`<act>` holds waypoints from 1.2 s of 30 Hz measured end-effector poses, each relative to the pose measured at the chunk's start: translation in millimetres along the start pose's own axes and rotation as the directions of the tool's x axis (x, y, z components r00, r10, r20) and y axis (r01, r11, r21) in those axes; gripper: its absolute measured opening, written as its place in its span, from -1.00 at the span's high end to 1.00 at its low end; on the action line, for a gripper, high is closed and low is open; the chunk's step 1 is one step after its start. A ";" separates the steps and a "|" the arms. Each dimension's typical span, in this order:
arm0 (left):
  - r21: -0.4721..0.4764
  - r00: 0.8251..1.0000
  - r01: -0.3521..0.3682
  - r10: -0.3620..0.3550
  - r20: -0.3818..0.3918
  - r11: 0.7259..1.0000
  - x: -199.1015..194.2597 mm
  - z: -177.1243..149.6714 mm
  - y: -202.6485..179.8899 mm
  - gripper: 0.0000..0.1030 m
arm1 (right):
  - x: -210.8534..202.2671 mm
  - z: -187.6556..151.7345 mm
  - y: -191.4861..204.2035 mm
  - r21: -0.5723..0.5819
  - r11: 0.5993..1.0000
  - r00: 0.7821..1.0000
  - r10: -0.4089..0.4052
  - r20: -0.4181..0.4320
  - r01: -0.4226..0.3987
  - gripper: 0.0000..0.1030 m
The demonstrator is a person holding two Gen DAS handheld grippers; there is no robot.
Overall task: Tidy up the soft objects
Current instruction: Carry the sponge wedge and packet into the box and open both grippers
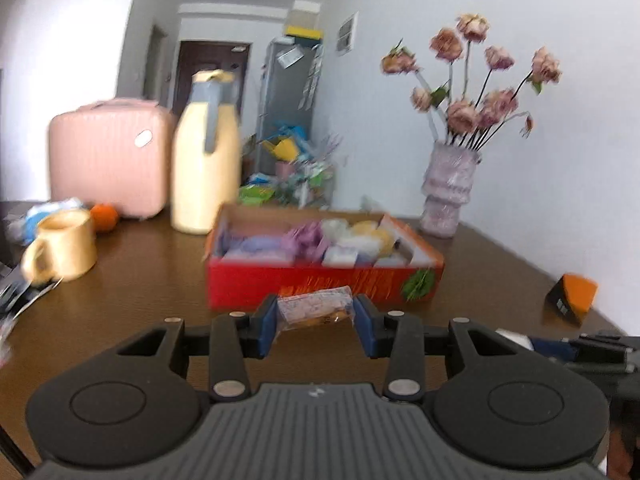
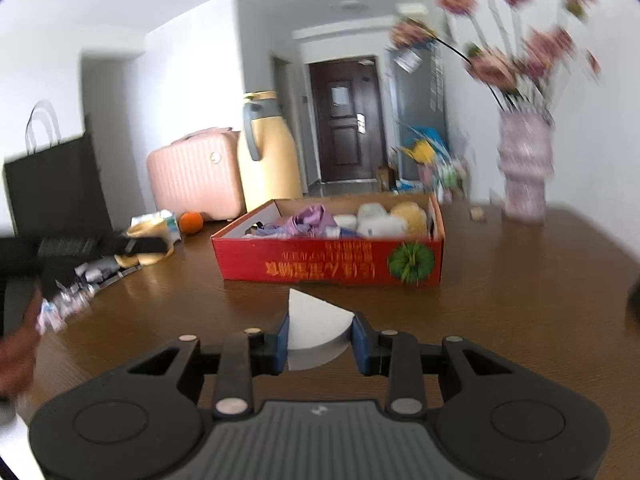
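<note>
1. Left wrist view: the left gripper [image 1: 316, 322] has its blue pads clamped on a small clear-wrapped packet [image 1: 314, 309], held above the brown table [image 1: 140, 288]. The packet's print is too blurred to read; something orange-brown shows at its lower edge.
2. Just beyond it stands the red cardboard box [image 1: 320, 286], open-topped, packed with pale purple, white and yellow soft things [image 1: 320, 242] — smeared together, so single items cannot be told apart.
3. Behind the box are a cream jug [image 1: 206, 160] and a pink case [image 1: 108, 158]; to the left, a yellow mug [image 1: 64, 246] with an orange [image 1: 104, 217] just behind it. A vase of pink flowers [image 1: 450, 192] stands to the right near the wall.
4. At the lower right edge, part of the right gripper [image 1: 592, 354] shows, cut off by the frame; its jaws cannot be seen here. An orange-and-black block [image 1: 572, 294] sits beyond it.
5. Right wrist view: the right gripper [image 2: 320, 344] is closed on a white wedge-shaped piece [image 2: 316, 332] — a pointed slab with a curved rim, its material unclear.
6. The red cardboard box [image 2: 332, 258] lies ahead, its printing upside down.
7. At the left, the left gripper [image 2: 100, 248] enters as a dark blur, with a hand [image 2: 16, 356] cut off at the edge.
</note>
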State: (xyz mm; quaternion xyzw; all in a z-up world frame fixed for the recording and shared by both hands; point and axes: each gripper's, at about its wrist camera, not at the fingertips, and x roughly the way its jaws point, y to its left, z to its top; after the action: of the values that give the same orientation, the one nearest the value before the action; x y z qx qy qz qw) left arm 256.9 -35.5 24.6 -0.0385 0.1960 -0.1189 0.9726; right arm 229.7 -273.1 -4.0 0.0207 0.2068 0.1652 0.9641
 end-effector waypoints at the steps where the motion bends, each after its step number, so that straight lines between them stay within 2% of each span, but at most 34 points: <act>1: -0.002 1.000 0.023 -0.023 0.010 1.000 9.2 10.5 0.2 0.21 | 5.3 10.4 -1.7 -0.038 0.999 1.000 -0.010 0.007 0.010 0.39; 3: -0.010 0.997 0.069 -0.069 0.019 0.998 33.1 36.6 0.6 0.20 | 22.5 39.8 -13.5 -0.096 0.995 0.999 -0.019 0.028 0.022 0.39; 5: 0.003 0.995 0.101 -0.101 0.007 0.995 65.5 66.2 -3.0 0.20 | 49.0 74.3 -34.1 -0.105 0.994 0.999 -0.031 0.020 0.033 0.39; 8: 0.012 0.992 0.112 -0.111 -0.064 0.994 133.7 108.5 -10.5 0.21 | 111.2 123.1 -66.0 -0.098 0.995 0.996 -0.022 -0.083 0.014 0.39; 10: -0.019 0.983 0.111 -0.112 -0.144 0.994 187.9 125.6 -12.2 0.20 | 158.0 145.8 -83.1 -0.091 0.996 0.983 -0.025 -0.181 0.009 0.38; 11: -0.025 0.974 0.126 -0.128 -0.187 0.992 210.0 129.2 -12.7 0.20 | 179.6 152.7 -89.3 -0.095 0.995 0.976 -0.050 -0.214 0.030 0.38; 12: -0.037 0.968 0.119 -0.124 -0.217 0.992 232.3 131.7 -12.7 0.20 | 202.7 158.1 -94.1 -0.120 0.991 0.962 -0.085 -0.258 0.055 0.38; 15: -0.067 0.951 0.083 -0.099 -0.294 0.994 288.7 133.7 -13.3 0.19 | 246.4 162.6 -101.9 -0.161 0.985 0.934 -0.120 -0.336 0.068 0.36; 16: -0.066 0.946 0.079 -0.095 -0.311 0.995 302.0 133.8 -13.7 0.14 | 259.6 162.4 -103.2 -0.174 0.982 0.924 -0.134 -0.358 0.075 0.34; 17: -0.054 0.939 0.082 -0.095 -0.330 0.995 312.0 132.4 -13.6 0.00 | 269.8 161.1 -102.6 -0.198 0.977 0.915 -0.153 -0.372 0.083 0.32; 18: -0.039 0.932 0.083 -0.091 -0.351 0.996 323.2 131.1 -14.6 -0.03 | 282.3 158.8 -100.4 -0.239 0.967 0.902 -0.182 -0.391 0.091 0.27; 19: -0.023 0.926 0.078 -0.081 -0.369 0.997 334.2 129.7 -15.8 -0.05 | 288.4 155.4 -99.1 -0.261 0.960 0.898 -0.197 -0.393 0.096 0.12; 20: -0.018 0.925 0.066 -0.069 -0.373 0.998 339.1 127.5 -15.6 -0.14 | 293.6 154.3 -97.7 -0.278 0.956 0.897 -0.205 -0.391 0.097 -0.01; 21: -0.021 0.925 0.051 -0.055 -0.377 0.998 344.9 126.6 -13.9 -0.21 | 297.4 154.7 -96.2 -0.287 0.953 0.899 -0.204 -0.386 0.093 -0.25; 22: -0.031 0.922 0.046 -0.055 -0.384 0.998 348.3 126.1 -11.2 -0.33 | 297.4 156.4 -95.3 -0.285 0.954 0.907 -0.200 -0.371 0.094 -0.35; 23: -0.047 0.921 0.049 -0.063 -0.383 0.998 348.8 126.0 -7.8 -0.41 | 295.0 159.5 -95.1 -0.277 0.956 0.916 -0.195 -0.351 0.097 -0.35; 25: -0.068 0.931 0.059 -0.080 -0.357 0.996 343.7 129.4 -0.4 -0.44 | 292.6 165.5 -95.9 -0.265 0.960 0.923 -0.182 -0.339 0.092 -0.35; 32: -0.052 0.945 0.028 -0.043 -0.326 0.998 317.8 145.8 9.3 -0.46 | 267.6 184.4 -88.1 -0.261 0.960 0.931 -0.180 -0.319 0.096 -0.36; 36: -0.030 0.952 0.038 -0.046 -0.303 0.999 283.8 157.0 9.3 -0.52 | 238.1 192.8 -77.6 -0.242 0.966 0.941 -0.165 -0.296 0.094 -0.51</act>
State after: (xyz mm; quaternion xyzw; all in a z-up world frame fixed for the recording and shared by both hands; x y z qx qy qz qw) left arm 574.2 -91.9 62.3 -0.0355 0.3435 -0.1417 0.9277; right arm 536.7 -263.1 70.4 -0.1282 0.3381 0.1244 0.9240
